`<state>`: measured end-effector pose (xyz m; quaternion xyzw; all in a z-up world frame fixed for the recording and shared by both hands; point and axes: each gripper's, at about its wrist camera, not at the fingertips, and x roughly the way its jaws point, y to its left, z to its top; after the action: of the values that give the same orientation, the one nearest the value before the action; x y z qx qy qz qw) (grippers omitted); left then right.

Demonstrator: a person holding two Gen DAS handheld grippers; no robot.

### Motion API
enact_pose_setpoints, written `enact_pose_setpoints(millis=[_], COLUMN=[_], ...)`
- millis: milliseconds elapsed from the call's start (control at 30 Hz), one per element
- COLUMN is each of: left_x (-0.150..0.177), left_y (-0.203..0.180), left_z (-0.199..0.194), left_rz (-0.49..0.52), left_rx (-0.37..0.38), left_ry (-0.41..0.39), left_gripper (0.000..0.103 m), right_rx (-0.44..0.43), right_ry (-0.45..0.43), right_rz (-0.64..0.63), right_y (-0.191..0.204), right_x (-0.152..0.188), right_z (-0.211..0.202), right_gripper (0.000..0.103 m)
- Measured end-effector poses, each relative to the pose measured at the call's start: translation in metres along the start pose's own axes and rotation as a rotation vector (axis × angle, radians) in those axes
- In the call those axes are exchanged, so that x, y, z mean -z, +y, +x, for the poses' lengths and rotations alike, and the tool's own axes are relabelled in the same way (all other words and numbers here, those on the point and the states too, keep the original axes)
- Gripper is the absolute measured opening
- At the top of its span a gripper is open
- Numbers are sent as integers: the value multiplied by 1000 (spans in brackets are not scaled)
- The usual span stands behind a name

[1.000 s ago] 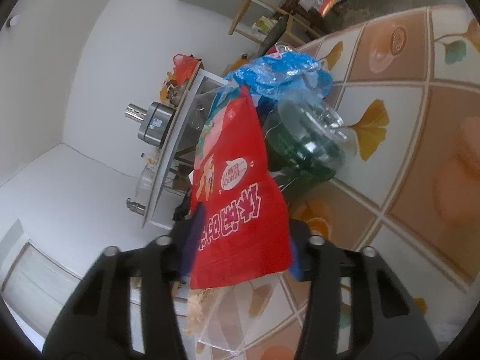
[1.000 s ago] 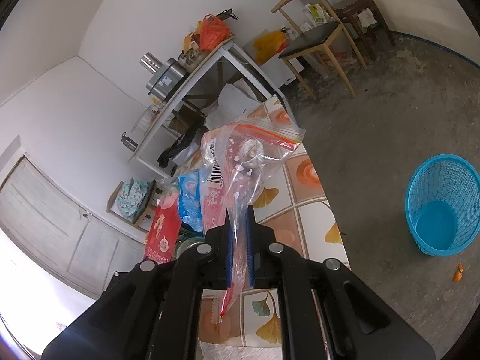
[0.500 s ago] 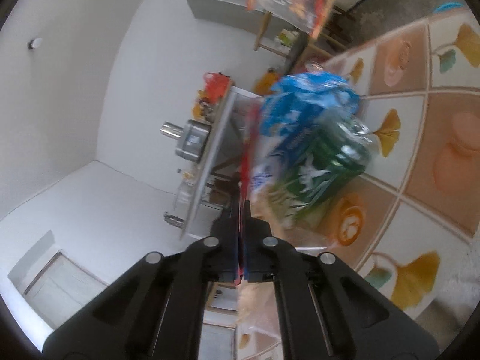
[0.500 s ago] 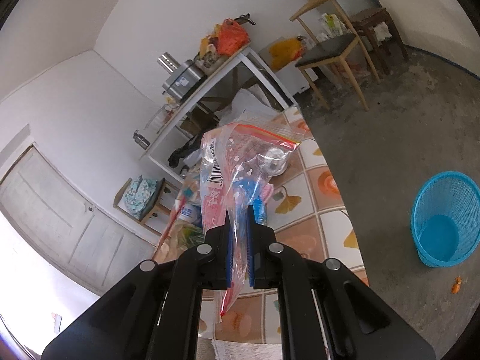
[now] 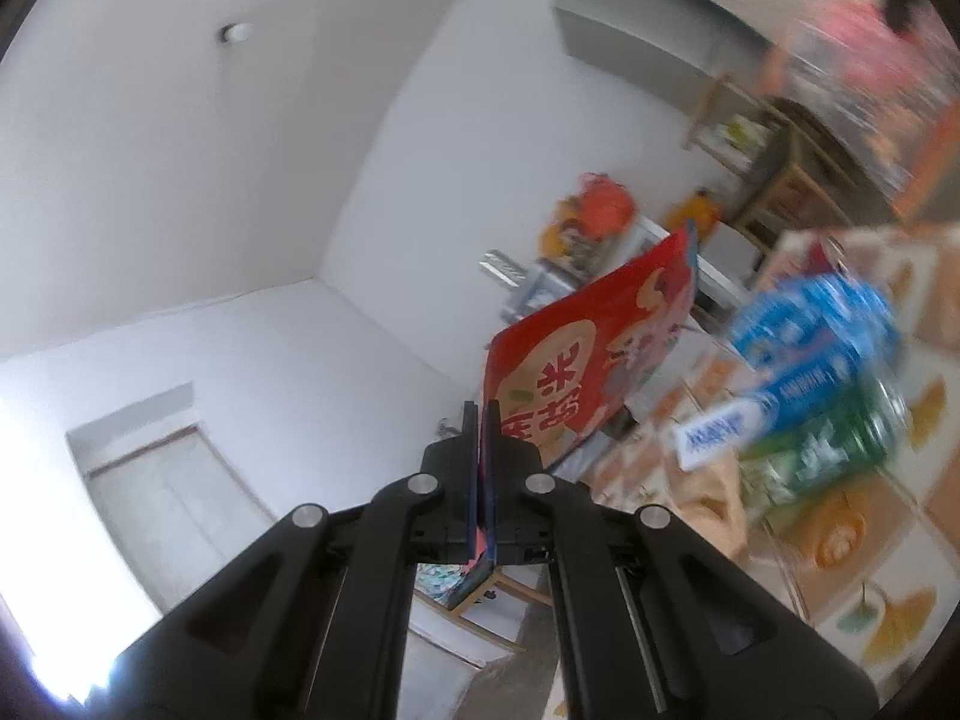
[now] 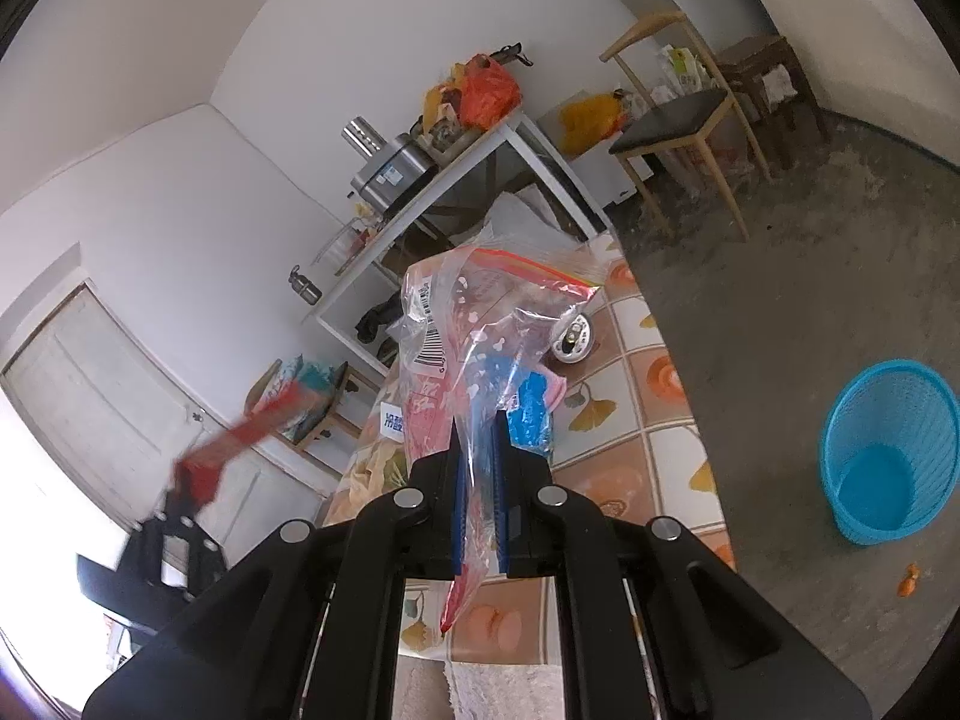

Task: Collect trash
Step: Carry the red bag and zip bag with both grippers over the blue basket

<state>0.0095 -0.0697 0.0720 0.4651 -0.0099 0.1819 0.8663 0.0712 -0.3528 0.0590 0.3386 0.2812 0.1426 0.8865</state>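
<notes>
My left gripper is shut on a red snack bag with white characters and holds it up off the table; it also shows blurred at the left of the right wrist view. My right gripper is shut on a clear zip bag with a red seal and a barcode, held above the tiled table. A blue wrapper and a green can lie on the table. A blue waste basket stands on the floor at the right.
A white shelf table with an appliance and orange bags stands by the wall. A wooden chair is behind it. A small round tin sits on the tiled table. A bit of orange litter lies on the concrete floor.
My left gripper closed on the red snack bag, lifted it off the pile and swung it up and left. My right gripper keeps hold of the clear zip bag and has risen slightly.
</notes>
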Motion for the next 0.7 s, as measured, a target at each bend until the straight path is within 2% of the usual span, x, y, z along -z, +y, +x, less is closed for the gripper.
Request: enact_pose_setpoints(millis=[133, 233, 300, 400, 433, 500, 567, 600, 700], left_x=[-23, -40, -54, -79, -88, -106, -125, -136, -160], left_y=[26, 38, 44, 47, 47, 47, 45, 41, 25], left_z=[-12, -19, -26, -35, -38, -39, -34, -27, -8], left_rz=[-109, -174, -211, -271, -295, -361, -439, -479, -563], left_rx=[-57, -64, -45, 31, 72, 208, 392, 509, 788], left_ry=[-23, -55, -83, -130, -145, -160, -143, -121, -46], left_gripper=[0, 0, 0, 0, 0, 0, 0, 0, 0], right_rx=[10, 23, 37, 70, 88, 120, 173, 204, 293], right_ry=[4, -17, -41, -78, -95, -124, -163, -182, -217], right_rz=[5, 5, 12, 31, 43, 66, 91, 99, 136], right_y=[-3, -4, -8, -18, -24, -36, -51, -58, -81], right_x=[-4, -4, -4, -3, -2, -2, 0, 2, 9], right_z=[-9, -19, -29, -46, -55, -70, -91, -101, -122], right_gripper=[8, 8, 8, 8, 8, 8, 8, 8, 8])
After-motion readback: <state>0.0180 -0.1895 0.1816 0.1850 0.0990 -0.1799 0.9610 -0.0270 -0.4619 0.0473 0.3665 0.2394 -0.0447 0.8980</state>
